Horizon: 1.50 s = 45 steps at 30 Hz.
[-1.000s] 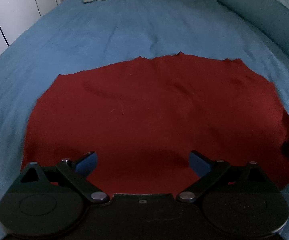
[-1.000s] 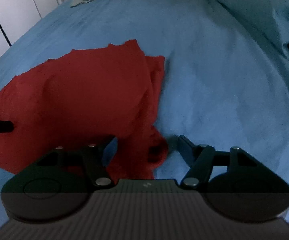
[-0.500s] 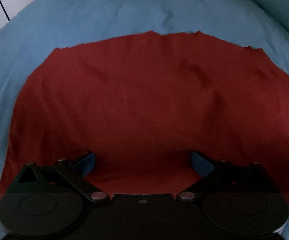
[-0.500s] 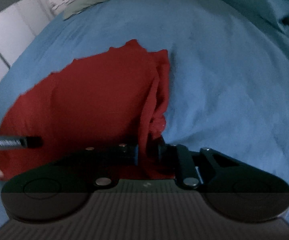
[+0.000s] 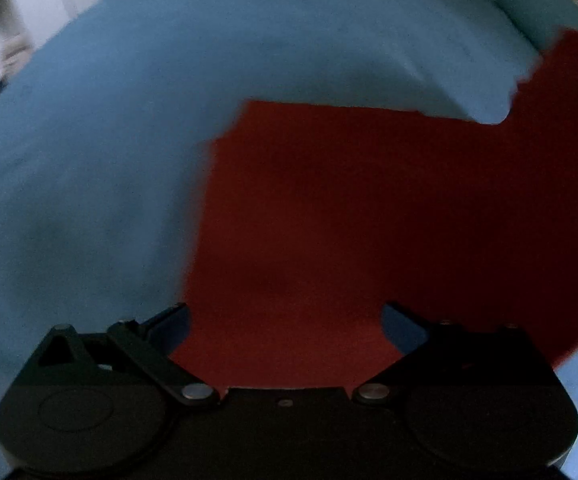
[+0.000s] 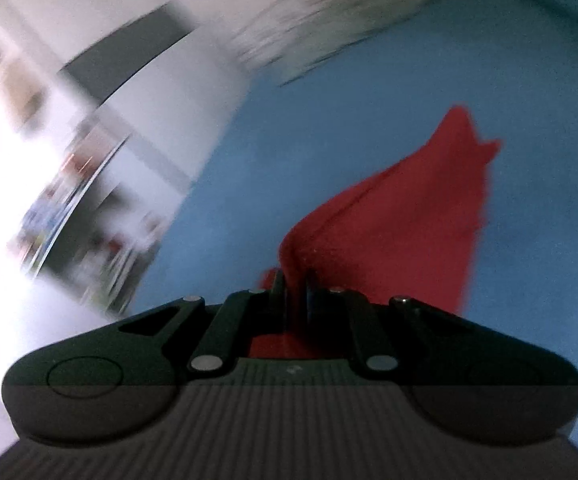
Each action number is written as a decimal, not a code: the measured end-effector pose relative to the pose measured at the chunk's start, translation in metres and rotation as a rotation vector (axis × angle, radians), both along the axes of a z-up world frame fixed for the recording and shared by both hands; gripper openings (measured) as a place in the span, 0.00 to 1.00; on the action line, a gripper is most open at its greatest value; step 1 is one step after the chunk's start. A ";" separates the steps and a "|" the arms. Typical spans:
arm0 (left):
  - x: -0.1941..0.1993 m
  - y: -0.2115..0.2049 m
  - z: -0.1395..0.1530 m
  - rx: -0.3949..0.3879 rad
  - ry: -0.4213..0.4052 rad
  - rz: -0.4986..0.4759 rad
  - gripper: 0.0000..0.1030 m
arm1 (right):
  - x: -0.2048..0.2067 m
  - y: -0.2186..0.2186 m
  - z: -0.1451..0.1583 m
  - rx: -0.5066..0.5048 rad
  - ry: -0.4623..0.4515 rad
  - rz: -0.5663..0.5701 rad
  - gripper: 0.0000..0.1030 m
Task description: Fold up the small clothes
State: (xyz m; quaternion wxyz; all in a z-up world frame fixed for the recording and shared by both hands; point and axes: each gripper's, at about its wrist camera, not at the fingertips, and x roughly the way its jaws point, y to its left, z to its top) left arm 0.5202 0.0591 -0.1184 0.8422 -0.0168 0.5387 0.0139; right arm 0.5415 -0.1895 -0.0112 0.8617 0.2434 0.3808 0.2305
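Observation:
A red cloth (image 5: 369, 216) lies on the blue bedsheet (image 5: 89, 160), its right part lifted up toward the upper right of the left wrist view. My left gripper (image 5: 285, 316) is open, low over the cloth's near edge, with cloth showing between the fingers. My right gripper (image 6: 295, 284) is shut on a bunched edge of the red cloth (image 6: 409, 216), which trails away from the fingers over the sheet. Both views are blurred.
The blue bedsheet (image 6: 529, 160) fills most of both views. White cabinets (image 6: 69, 140) stand off the left side of the bed. A teal bolster (image 5: 529, 12) lies at the far right.
My right gripper shut on the cloth's right edge and lifted it up and over leftward, swinging fast. The cloth now lies partly folded. My left gripper stays open over it.

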 end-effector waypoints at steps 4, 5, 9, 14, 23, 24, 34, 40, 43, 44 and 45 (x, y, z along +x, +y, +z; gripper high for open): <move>-0.040 0.057 -0.013 0.023 0.010 0.047 1.00 | 0.017 0.114 -0.048 -0.063 0.073 0.287 0.22; -0.048 0.066 -0.019 0.024 0.016 0.047 0.99 | 0.019 0.136 -0.064 -0.098 0.091 0.337 0.22; -0.076 0.085 -0.040 0.011 0.034 0.039 0.99 | 0.011 0.192 -0.120 -0.270 0.142 0.414 0.23; -0.088 0.094 -0.036 -0.068 -0.016 0.029 0.99 | 0.012 0.184 -0.104 -0.194 0.110 0.395 0.70; -0.079 0.086 -0.013 -0.157 -0.088 0.009 0.99 | -0.040 0.097 -0.030 -0.396 -0.154 0.091 0.91; -0.077 0.085 -0.014 -0.155 -0.094 0.012 0.99 | -0.051 0.089 -0.033 -0.440 -0.159 0.068 0.91; -0.049 0.073 -0.027 -0.115 -0.122 0.040 0.99 | -0.134 0.075 -0.119 -0.634 -0.041 -0.082 0.91; -0.053 0.076 -0.023 -0.098 -0.129 0.035 0.99 | -0.122 0.071 -0.134 -0.641 -0.037 -0.180 0.88; -0.051 0.077 -0.024 -0.084 -0.131 0.038 0.99 | -0.117 0.067 -0.130 -0.638 -0.058 -0.215 0.88; -0.051 0.077 -0.025 -0.070 -0.131 0.040 0.99 | -0.114 0.068 -0.129 -0.661 -0.059 -0.213 0.88; -0.052 0.077 -0.026 -0.044 -0.131 0.042 0.99 | -0.113 0.069 -0.127 -0.686 -0.058 -0.210 0.88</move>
